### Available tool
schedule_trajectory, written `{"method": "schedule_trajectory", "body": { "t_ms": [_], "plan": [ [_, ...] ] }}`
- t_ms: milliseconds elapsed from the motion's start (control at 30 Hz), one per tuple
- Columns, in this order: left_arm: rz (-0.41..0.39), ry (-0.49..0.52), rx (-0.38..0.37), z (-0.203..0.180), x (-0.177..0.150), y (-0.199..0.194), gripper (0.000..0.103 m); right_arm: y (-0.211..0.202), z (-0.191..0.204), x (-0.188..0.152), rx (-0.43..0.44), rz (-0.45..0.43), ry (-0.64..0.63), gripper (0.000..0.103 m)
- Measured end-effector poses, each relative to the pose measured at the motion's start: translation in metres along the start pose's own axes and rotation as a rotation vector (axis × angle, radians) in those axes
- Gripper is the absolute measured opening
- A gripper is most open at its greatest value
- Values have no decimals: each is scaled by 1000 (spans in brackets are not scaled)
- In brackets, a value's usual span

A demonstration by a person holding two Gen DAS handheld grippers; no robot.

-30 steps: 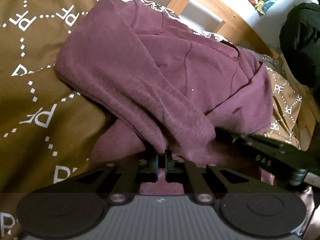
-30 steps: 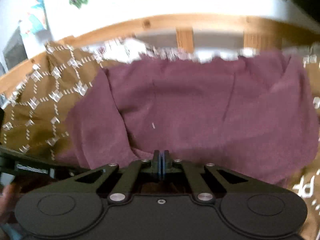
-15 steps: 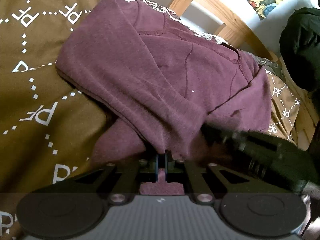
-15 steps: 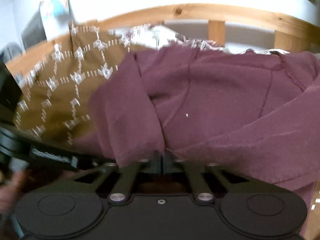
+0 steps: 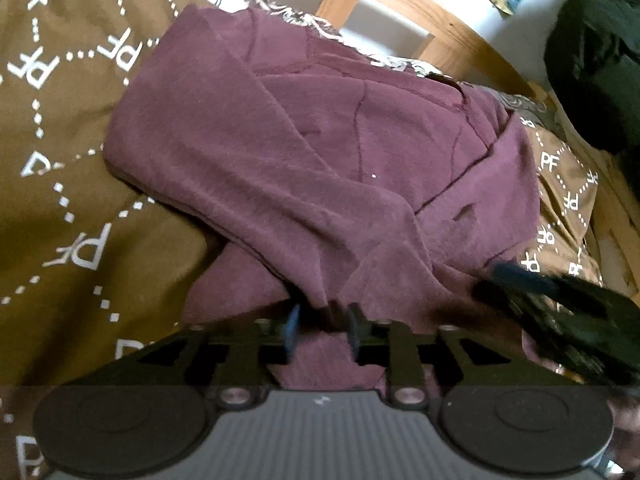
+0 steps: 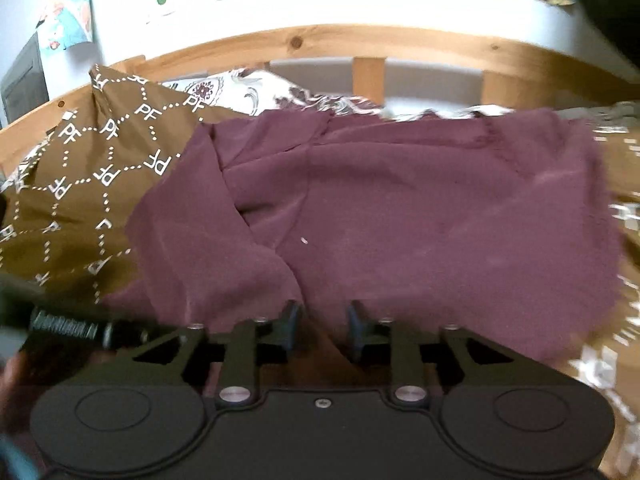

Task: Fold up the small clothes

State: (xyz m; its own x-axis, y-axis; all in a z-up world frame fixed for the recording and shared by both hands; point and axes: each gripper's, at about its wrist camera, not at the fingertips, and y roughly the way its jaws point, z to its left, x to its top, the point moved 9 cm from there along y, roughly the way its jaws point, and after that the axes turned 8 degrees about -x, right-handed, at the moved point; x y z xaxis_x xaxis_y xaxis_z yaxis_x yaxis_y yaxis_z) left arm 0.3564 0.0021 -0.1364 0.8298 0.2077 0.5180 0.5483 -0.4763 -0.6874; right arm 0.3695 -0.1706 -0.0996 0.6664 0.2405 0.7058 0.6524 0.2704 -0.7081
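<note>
Nearest, the left gripper (image 5: 322,328) and right gripper (image 6: 322,326) have just been opening; both stand apart, cloth edge loose between the pads, probably letting a finished fold drop. Beyond, the shirt (image 5: 320,152) lies folded over on the bed (image 5: 68,208), headboard (image 6: 360,44) farthest.

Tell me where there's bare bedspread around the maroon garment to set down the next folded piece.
Bare brown bedspread lies open left of the maroon garment, out to the picture's edge. A narrower strip shows to its right, below the black bundle. The near edge is crowded: left gripper and right gripper both sit there.
</note>
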Motion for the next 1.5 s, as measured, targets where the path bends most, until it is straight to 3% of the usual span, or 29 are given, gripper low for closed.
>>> {"method": "schedule_trajectory", "body": {
  "t_ms": [67,167,267,400,500,600,733,967,1100,1367,1500],
  "plan": [
    [-16,19,25,-2,-1,-9,72,-27,-11,-14,0,10,17,56],
    [-68,51,45,-9,-2,-26,92,-68,-26,-39,-9,14,64,72],
    [-105,98,77,-17,-4,-41,101,-110,-36,-62,-17,-14,107,87],
    [-148,195,125,-31,-11,-66,102,-163,-44,-79,-49,-56,110,102],
    [-136,250,153,-46,-22,-85,102,-195,-51,-83,-73,-96,129,102],
    [-73,311,161,-57,-43,-108,102,-206,-58,-89,-145,-76,125,102],
    [-15,410,211,-57,-75,-137,102,-199,-58,-107,-260,32,41,102],
    [37,431,278,-42,-105,-135,102,-173,-27,-120,-209,127,-107,102],
    [85,502,297,-44,-110,-117,102,-155,-12,-131,-239,195,-221,102],
    [174,539,309,-41,-121,-95,102,-127,-1,-127,-266,148,-258,101],
    [185,541,308,-39,-121,-91,102,-117,-3,-124,-250,136,-230,80]
  ]
}}
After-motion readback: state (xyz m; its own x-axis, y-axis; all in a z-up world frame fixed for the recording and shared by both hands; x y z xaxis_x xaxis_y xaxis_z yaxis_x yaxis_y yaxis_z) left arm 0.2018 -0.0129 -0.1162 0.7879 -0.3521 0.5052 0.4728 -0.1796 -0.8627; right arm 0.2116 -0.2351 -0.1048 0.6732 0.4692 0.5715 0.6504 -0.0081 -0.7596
